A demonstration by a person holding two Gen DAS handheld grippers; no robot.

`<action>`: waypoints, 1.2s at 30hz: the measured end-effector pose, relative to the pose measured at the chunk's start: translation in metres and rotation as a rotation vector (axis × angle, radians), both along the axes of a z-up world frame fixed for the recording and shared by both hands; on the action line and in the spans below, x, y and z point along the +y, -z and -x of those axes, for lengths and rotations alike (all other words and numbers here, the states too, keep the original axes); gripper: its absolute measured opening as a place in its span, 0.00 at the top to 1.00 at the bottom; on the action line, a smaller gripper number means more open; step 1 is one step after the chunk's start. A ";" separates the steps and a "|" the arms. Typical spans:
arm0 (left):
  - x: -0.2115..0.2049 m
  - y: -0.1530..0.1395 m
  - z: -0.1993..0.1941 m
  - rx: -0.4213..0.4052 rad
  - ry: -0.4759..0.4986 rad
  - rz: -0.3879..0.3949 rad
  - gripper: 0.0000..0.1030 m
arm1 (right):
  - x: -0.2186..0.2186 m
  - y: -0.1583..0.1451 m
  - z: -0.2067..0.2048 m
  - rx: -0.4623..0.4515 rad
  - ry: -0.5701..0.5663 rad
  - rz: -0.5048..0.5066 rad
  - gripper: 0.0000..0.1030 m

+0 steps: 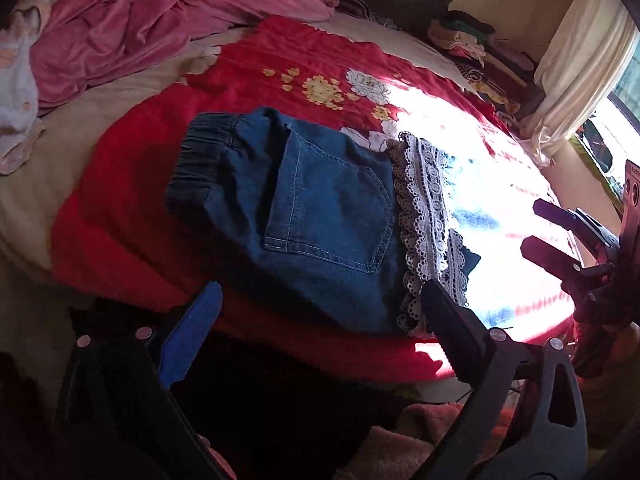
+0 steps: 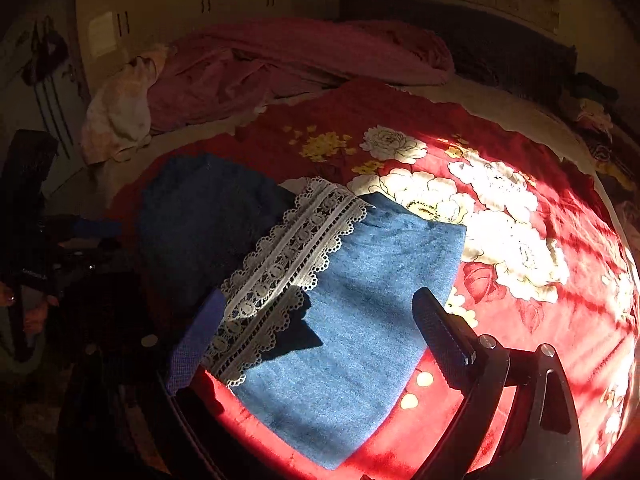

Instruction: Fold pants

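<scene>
Risk first: the pants (image 1: 304, 216) lie folded on the red floral blanket (image 1: 132, 208), near its front edge, and I judge the top layer could slide off if either gripper drags across it. The left gripper (image 1: 320, 312) stands wide open, nothing between its fingers, hovering just over the near edge of the denim; the right gripper (image 2: 320, 316) is equally spread and empty, above the lighter half of the pants. The lace trim (image 2: 288, 268) runs across the fold (it looks loose and holey), so a fingertip could snag it and pull the layer back open. I'd lift clear before any sideways move.

Second worry: in the left wrist view the right gripper (image 1: 560, 232) shows at the right side, close to the blanket's right edge, so the two rigs are near each other and could knock if both swing inward together.

Glare is a third: strong sun washes out the right half of the blanket in the left view, and I can't tell there where the fabric ends.

Room: toward the far edge of the blanket there's bare floral surface behind the pants, free for sliding or another fold. To the far left corner sits a heap of pink bedding (image 1: 160, 28), well apart. The front edge is tight; the pants sit close to it, and dark stuff below it I can't make out.
</scene>
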State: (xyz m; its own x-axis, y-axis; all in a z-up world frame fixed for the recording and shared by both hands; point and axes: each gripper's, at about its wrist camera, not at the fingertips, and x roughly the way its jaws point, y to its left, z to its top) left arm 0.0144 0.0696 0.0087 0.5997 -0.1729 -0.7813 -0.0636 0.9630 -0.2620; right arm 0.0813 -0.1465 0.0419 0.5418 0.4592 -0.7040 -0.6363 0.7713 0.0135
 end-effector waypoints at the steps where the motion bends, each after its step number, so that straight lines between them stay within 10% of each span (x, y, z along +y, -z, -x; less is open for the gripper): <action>1: 0.007 0.001 0.000 0.004 -0.019 0.003 0.10 | 0.006 -0.002 -0.002 -0.003 -0.008 0.001 0.09; 10: 0.062 0.019 0.004 0.039 -0.166 0.076 0.10 | 0.069 -0.020 -0.026 -0.017 -0.127 0.001 0.08; 26: 0.066 0.041 -0.017 0.006 -0.155 0.254 0.10 | 0.185 -0.009 -0.081 0.132 -0.390 0.070 0.08; 36: 0.060 0.049 -0.023 -0.009 -0.143 0.173 0.16 | 0.249 0.021 -0.093 0.233 -0.497 0.161 0.08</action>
